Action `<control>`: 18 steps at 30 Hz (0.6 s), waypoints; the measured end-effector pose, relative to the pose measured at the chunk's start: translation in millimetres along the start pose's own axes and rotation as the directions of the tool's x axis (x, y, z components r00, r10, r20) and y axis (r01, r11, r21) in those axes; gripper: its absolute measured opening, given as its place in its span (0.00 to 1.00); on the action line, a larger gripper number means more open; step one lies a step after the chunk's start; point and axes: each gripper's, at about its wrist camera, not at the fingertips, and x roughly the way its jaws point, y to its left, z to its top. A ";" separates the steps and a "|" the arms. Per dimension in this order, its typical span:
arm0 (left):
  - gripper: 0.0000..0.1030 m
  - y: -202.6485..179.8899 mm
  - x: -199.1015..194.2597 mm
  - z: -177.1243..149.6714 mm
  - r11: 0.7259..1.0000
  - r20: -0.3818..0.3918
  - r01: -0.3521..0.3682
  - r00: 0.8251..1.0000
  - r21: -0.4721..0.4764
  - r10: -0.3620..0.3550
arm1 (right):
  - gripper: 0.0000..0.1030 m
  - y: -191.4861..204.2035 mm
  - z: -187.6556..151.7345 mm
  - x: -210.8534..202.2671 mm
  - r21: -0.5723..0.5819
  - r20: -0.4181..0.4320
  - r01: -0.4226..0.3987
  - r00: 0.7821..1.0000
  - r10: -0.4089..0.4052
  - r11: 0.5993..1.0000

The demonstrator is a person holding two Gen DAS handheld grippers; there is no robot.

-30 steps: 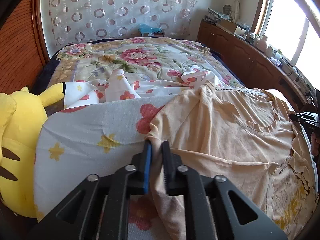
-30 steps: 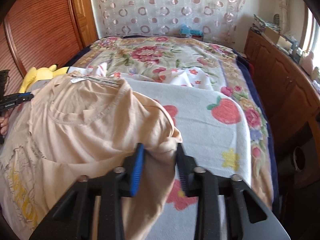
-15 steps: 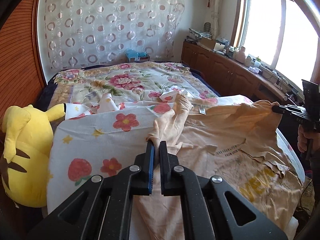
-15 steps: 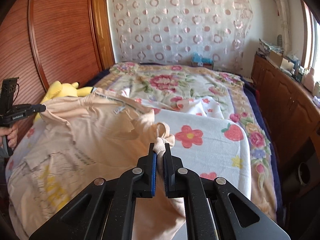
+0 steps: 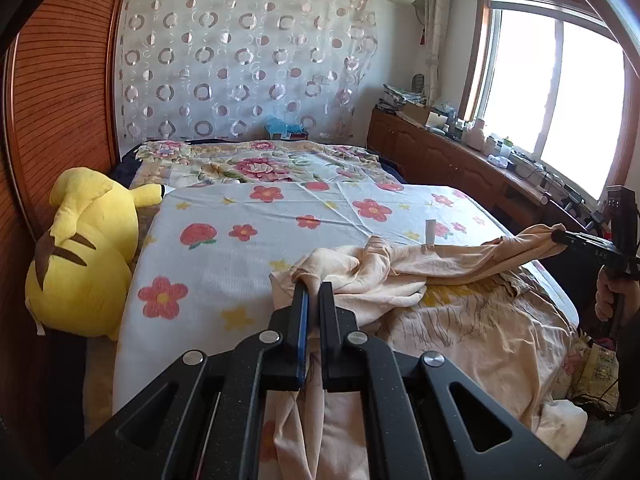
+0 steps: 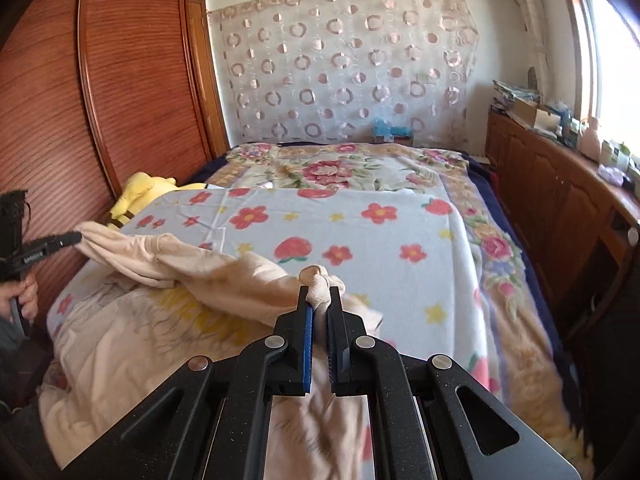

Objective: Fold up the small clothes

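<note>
Left gripper [image 5: 313,294] and right gripper [image 6: 319,300] each clamped on peach T-shirt [image 5: 460,320]; spread to tension the top edge, probably shoulders, for folding.

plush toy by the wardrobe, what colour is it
Yellow with brown stripes on its back, the plush toy shows best in the left wrist view.

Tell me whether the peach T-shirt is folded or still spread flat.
Partly folded. The peach T-shirt has its top edge pinched by left gripper and right gripper, doubled over its printed front; no neat fold.
</note>
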 end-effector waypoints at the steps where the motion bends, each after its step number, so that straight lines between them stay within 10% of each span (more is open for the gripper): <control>1: 0.06 1.1 -3.1 -3.9 1.000 0.001 -0.003 1.000 -0.002 0.003 | 0.05 2.4 -6.7 -4.6 -0.002 0.000 0.001 1.000 -0.001 1.000; 18: 0.06 15.7 -15.5 -61.4 0.998 -0.107 -0.062 0.992 -0.011 0.061 | 0.05 13.4 -45.0 -25.7 -0.026 -0.177 0.028 0.984 -0.032 0.999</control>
